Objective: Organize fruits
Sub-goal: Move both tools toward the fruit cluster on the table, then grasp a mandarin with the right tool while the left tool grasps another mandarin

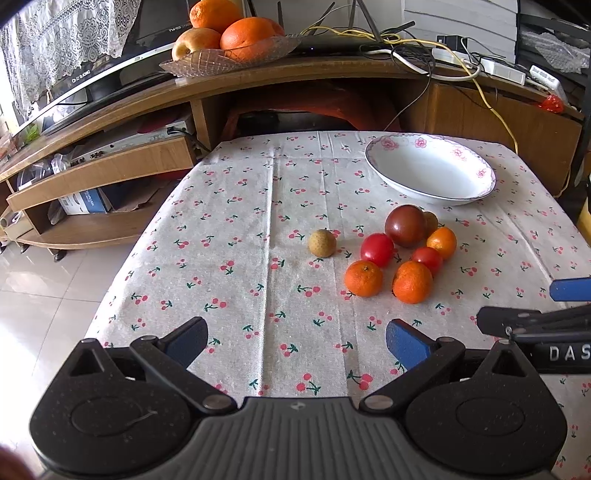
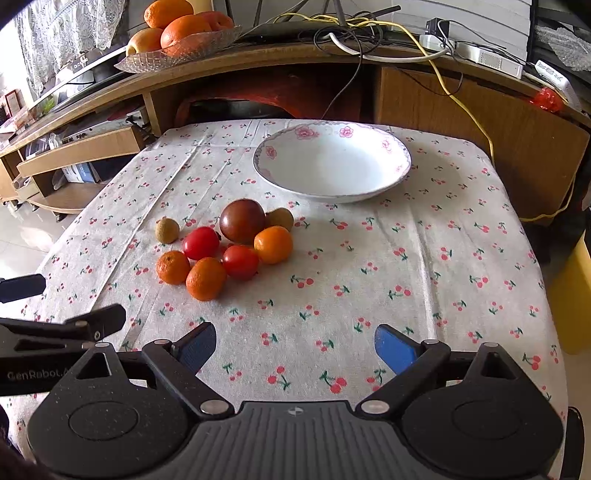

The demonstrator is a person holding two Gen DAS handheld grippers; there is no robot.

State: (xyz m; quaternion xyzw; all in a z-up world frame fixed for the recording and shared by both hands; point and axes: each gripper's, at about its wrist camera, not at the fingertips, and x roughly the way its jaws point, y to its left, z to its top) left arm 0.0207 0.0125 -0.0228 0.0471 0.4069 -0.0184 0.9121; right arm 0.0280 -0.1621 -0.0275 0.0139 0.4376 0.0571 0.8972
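The worktop [image 2: 424, 266], covered by a pale cloth printed with small red cherries, has wide bare stretches: its whole left half in the left wrist view and the broad right side in the right wrist view carry nothing. The cloth's left edge drops to a pale tiled floor [image 1: 48, 288], and its far edge runs close under a curved wooden shelf unit [image 1: 258, 79].

The left gripper [image 1: 297, 341] hangs over the near edge with its blue-padded fingers [image 1: 404, 345] spread wide and nothing between them. The right gripper [image 2: 295, 345] is just beside it, its fingers [image 2: 393, 349] likewise spread apart and holding nothing.

A white shallow ceramic bowl with pink flowers on its rim [image 2: 332, 162] stands near the far edge and is bare inside. Just in front of it the fruits lie in a tight cluster on the cloth: a dark reddish-brown round fruit [image 2: 242, 220], two red glossy tomatoes [image 2: 201, 242], three small orange mandarins [image 2: 205, 278] and a brownish small round fruit [image 2: 280, 218] partly behind the dark one. A second tan, rough-skinned small round fruit [image 1: 322, 243] sits a little apart on the cluster's left.

On the shelf unit a clear patterned glass dish [image 1: 229, 59] holds large oranges [image 1: 247, 33] and a yellowish apple [image 1: 194, 44], beside a tangle of cables [image 1: 406, 48].
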